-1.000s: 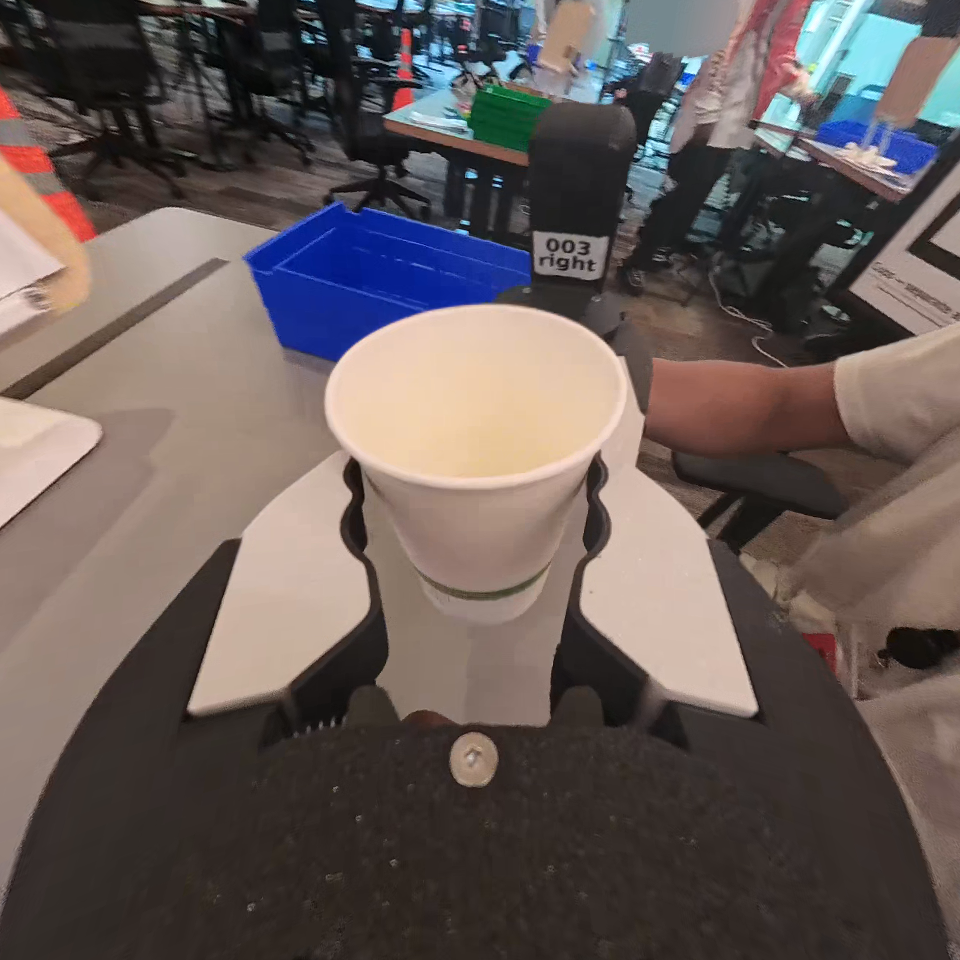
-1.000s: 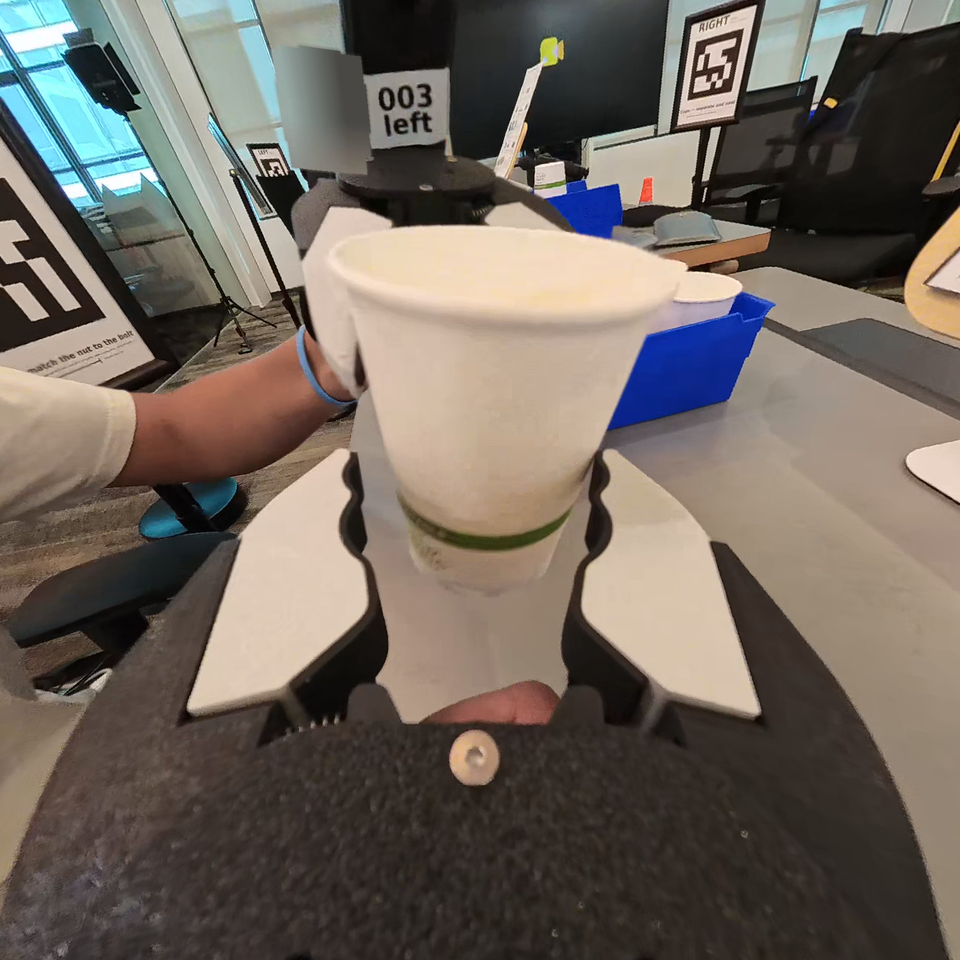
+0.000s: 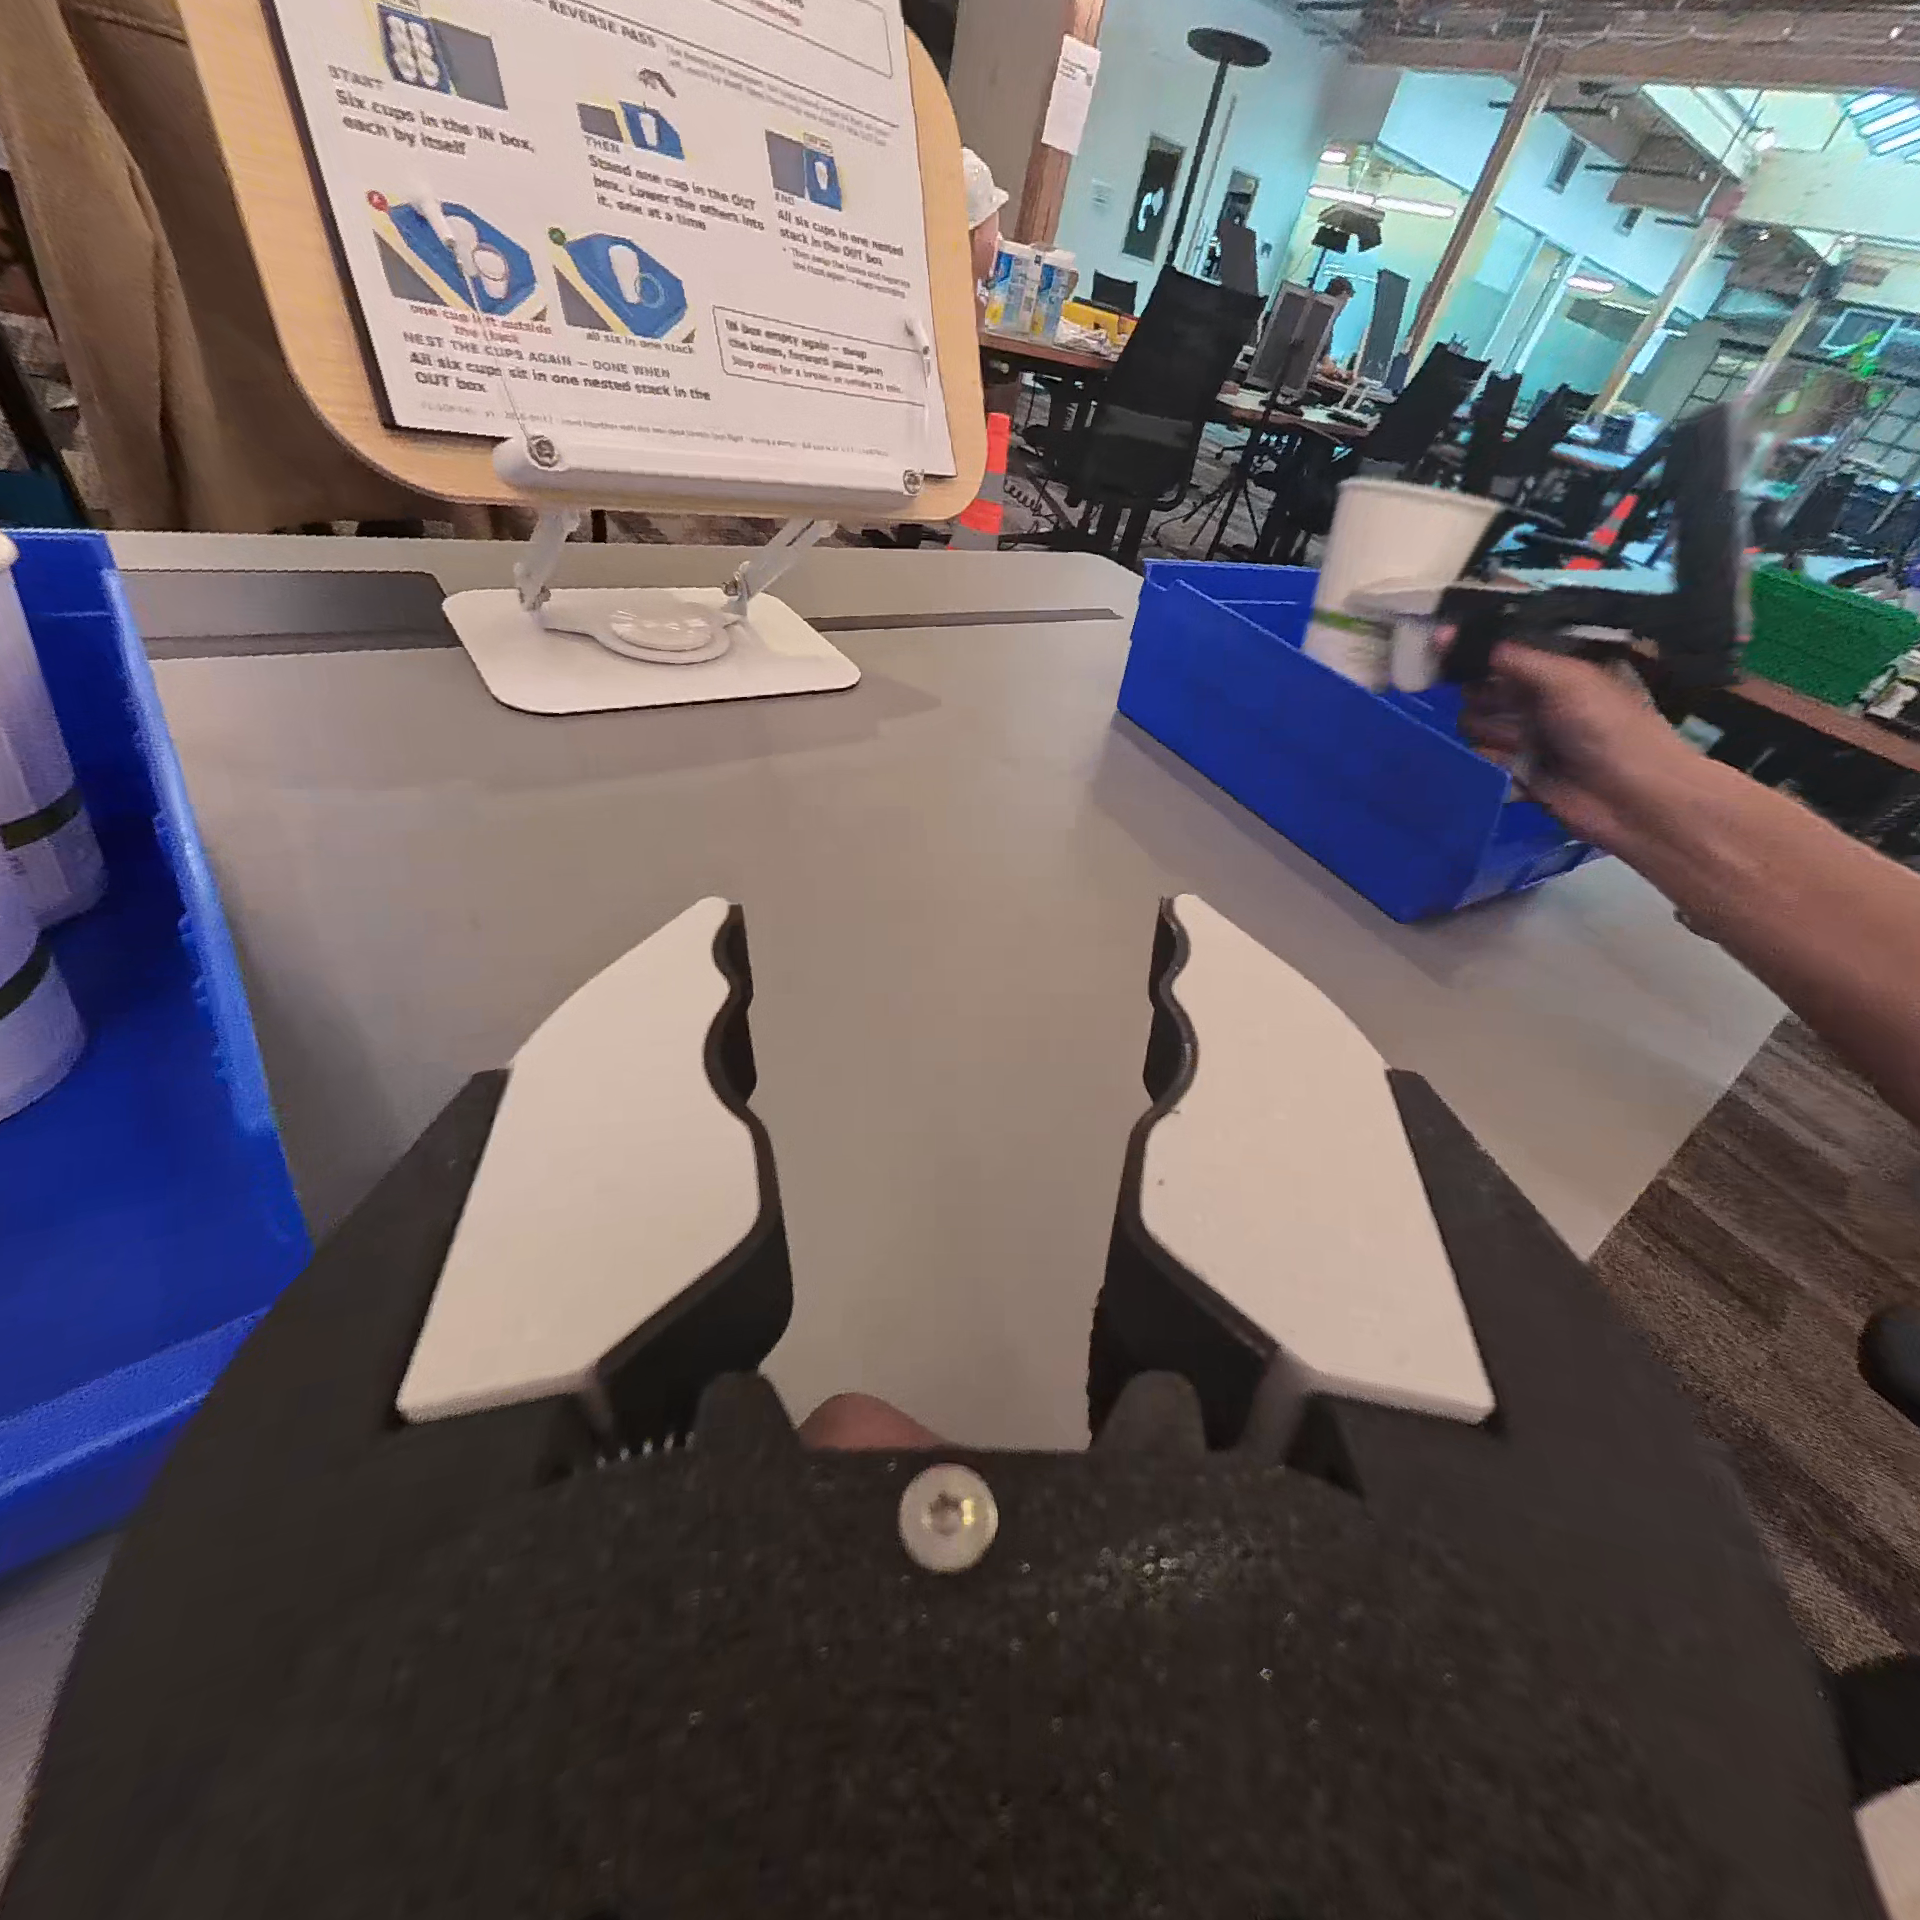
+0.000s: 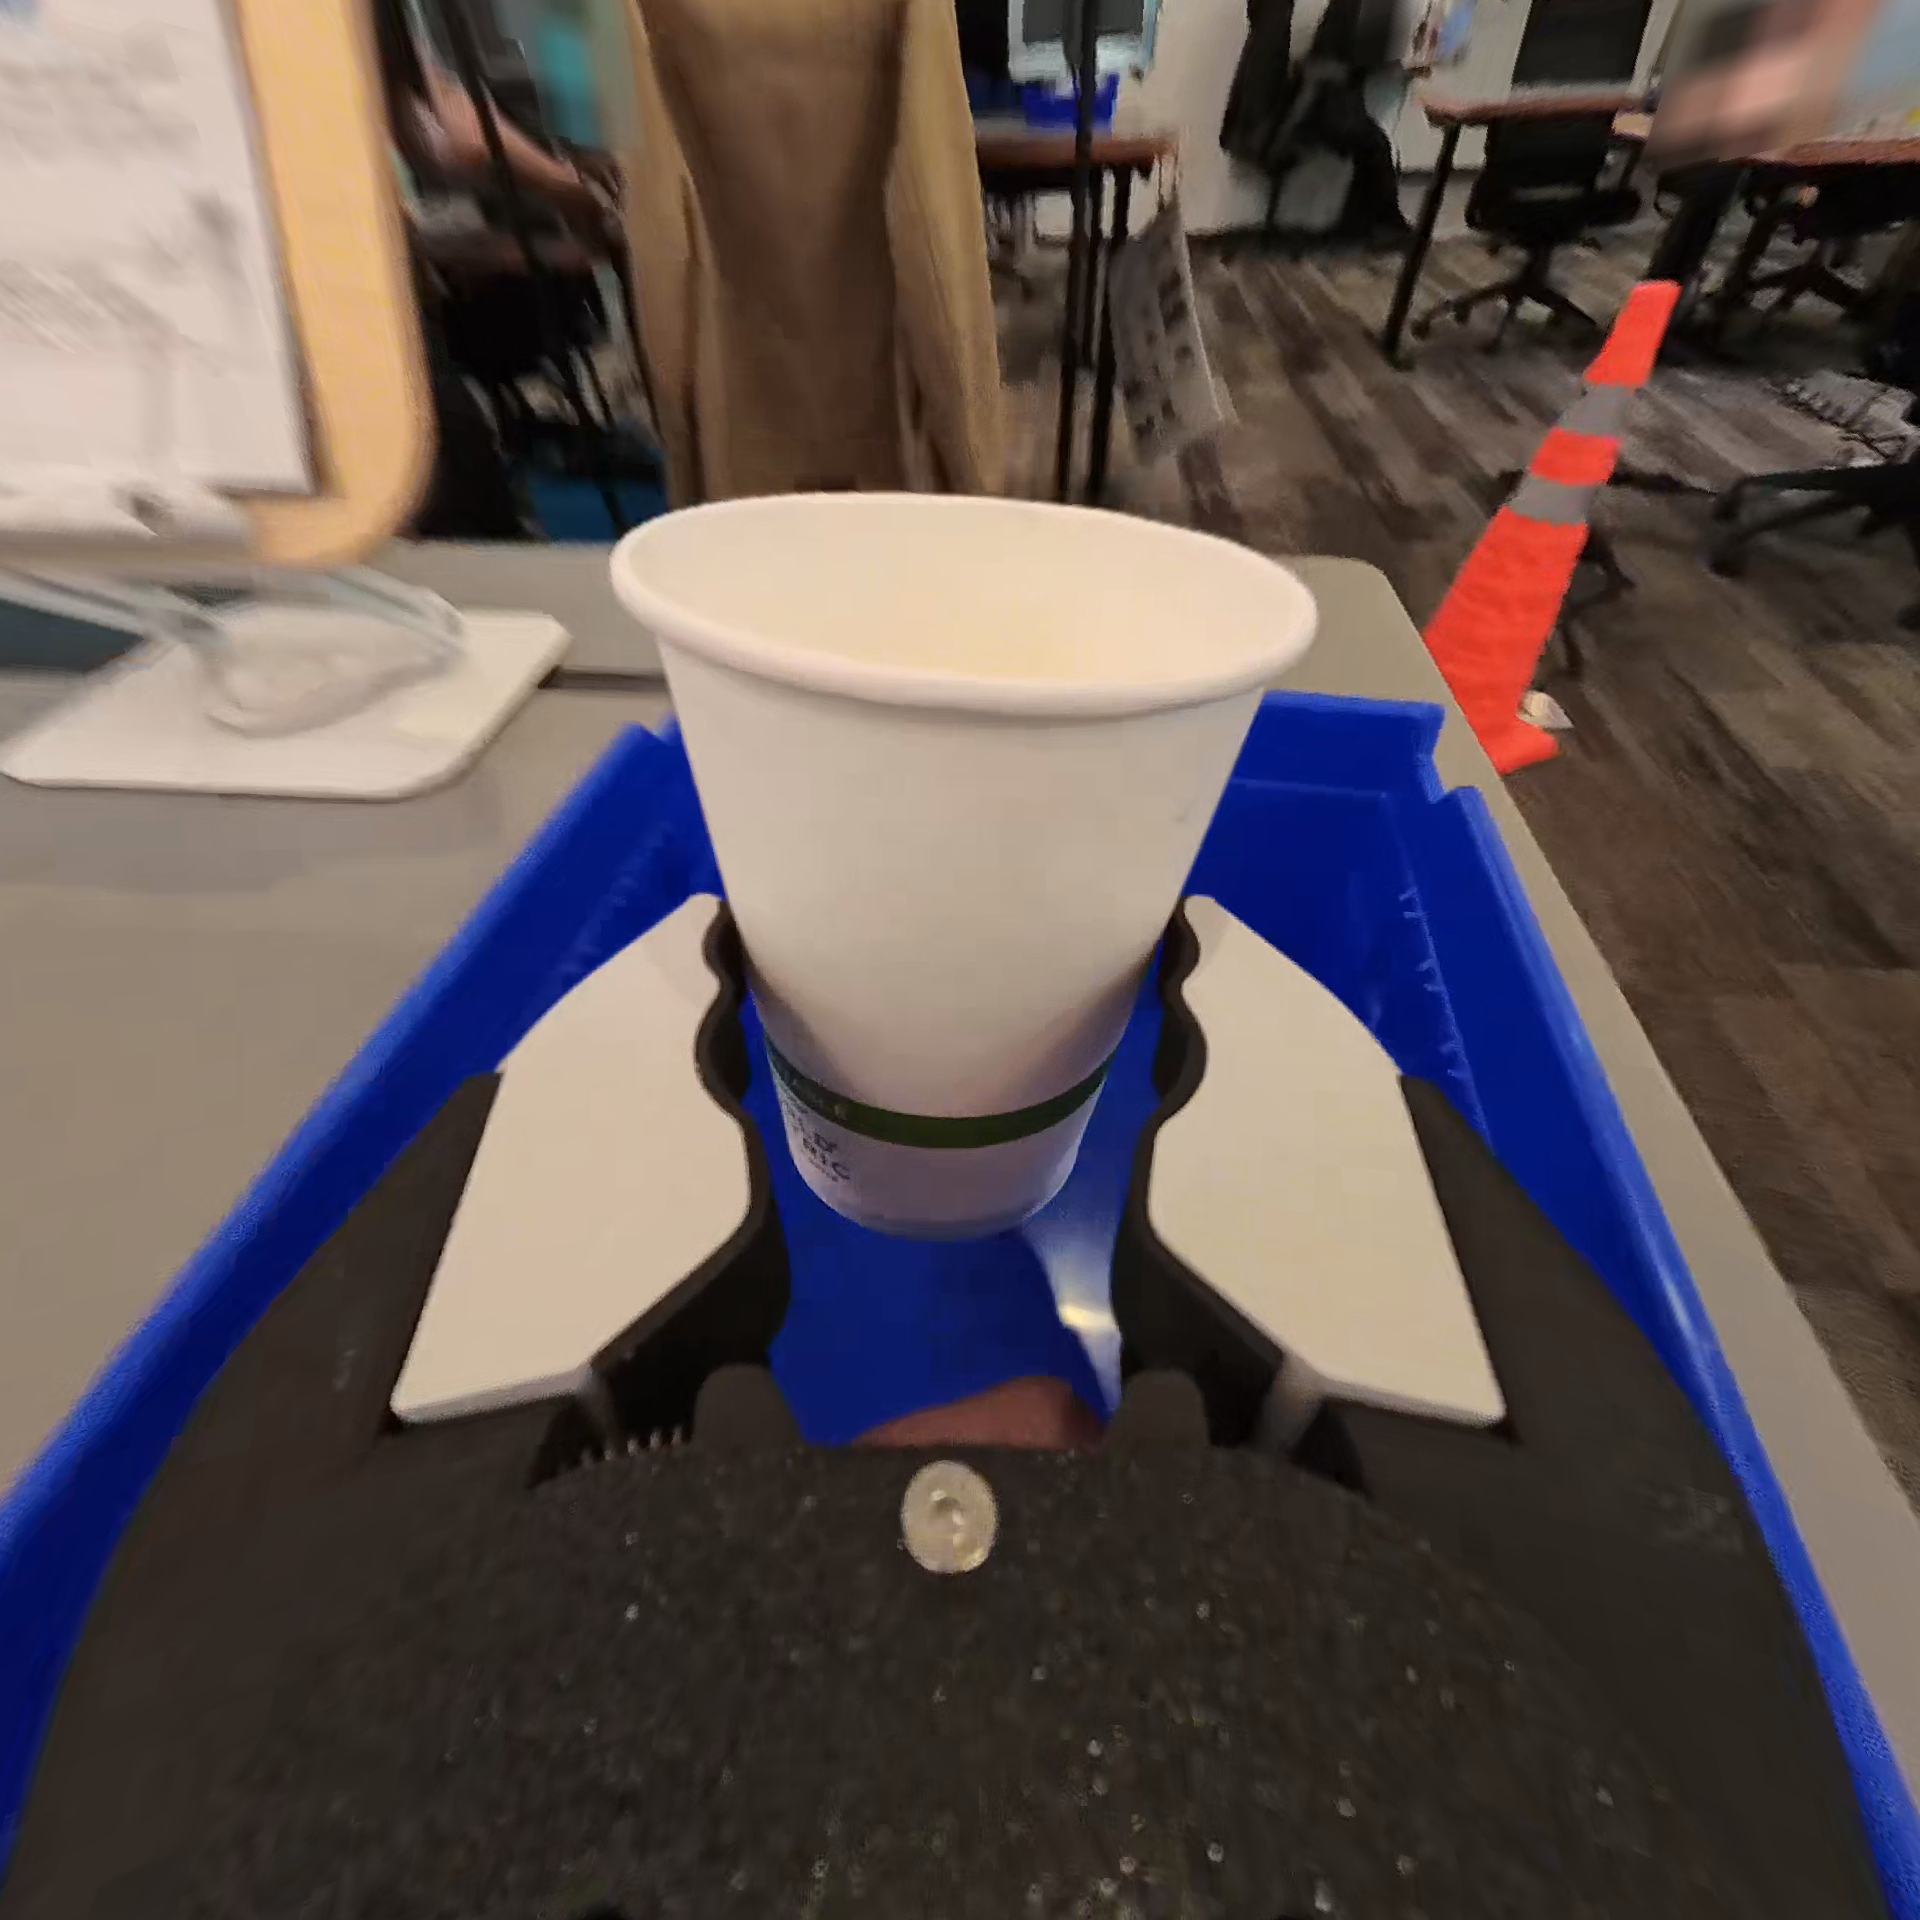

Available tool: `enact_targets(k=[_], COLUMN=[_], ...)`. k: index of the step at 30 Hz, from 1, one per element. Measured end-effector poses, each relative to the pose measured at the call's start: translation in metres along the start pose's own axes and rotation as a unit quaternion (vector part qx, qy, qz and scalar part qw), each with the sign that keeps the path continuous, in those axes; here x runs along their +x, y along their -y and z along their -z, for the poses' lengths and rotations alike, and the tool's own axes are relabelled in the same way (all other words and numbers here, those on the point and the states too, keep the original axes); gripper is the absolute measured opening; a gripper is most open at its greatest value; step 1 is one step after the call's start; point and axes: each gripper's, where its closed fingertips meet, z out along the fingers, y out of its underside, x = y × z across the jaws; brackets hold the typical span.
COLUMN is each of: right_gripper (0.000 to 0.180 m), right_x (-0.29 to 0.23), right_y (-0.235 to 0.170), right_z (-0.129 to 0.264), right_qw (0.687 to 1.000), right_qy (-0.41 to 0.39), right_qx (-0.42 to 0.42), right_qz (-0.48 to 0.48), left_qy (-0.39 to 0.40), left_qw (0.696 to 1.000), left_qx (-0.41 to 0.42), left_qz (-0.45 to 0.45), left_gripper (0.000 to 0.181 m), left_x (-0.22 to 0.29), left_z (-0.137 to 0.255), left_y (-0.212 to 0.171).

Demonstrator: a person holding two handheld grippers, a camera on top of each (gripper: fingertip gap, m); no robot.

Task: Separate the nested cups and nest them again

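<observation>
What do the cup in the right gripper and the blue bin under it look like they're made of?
Cup: likely paper, matte white, with a rolled rim and a printed green band near the base. Blue bin: probably moulded plastic, slightly glossy, with ribbed slots in its wall. The right gripper is shut on the cup.

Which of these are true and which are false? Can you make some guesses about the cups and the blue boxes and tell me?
1. The right gripper holds a white paper cup. True.
2. The left gripper holds a cup too. False: its jaws stand apart with only the grey table between them.
3. The held cup is upside down. False: it is upright, its open mouth facing up.
4. The held cup hangs over a blue bin. True.
5. More cups stand in another blue bin at the left edge of the left wrist view. True.
6. The orange cone stands on the table. False: it stands on the floor beyond it.
</observation>
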Motion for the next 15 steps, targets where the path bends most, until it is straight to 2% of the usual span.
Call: enact_targets(k=[6, 11, 15], right_gripper=[0.077, 0.078, 0.078], right_x=[0.009, 0.005, 0.009], right_y=[-0.031, -0.049, -0.055], right_z=[-0.042, -0.040, -0.028], right_qw=[0.996, 0.991, 0.988], right_qy=[0.004, 0.030, 0.021], right_qx=[-0.085, -0.127, -0.152], right_qz=[0.026, 0.023, 0.028], left_qy=[0.000, -0.003, 0.005], left_qw=[1.000, 1.000, 1.000], left_qx=[-0.002, -0.010, -0.017], left_qz=[-0.020, -0.025, -0.018], left_gripper=[0.073, 0.072, 0.075], left_x=[0.008, 0.010, 0.008], left_z=[-0.001, -0.003, -0.008], left_y=[-0.005, -0.010, -0.015])
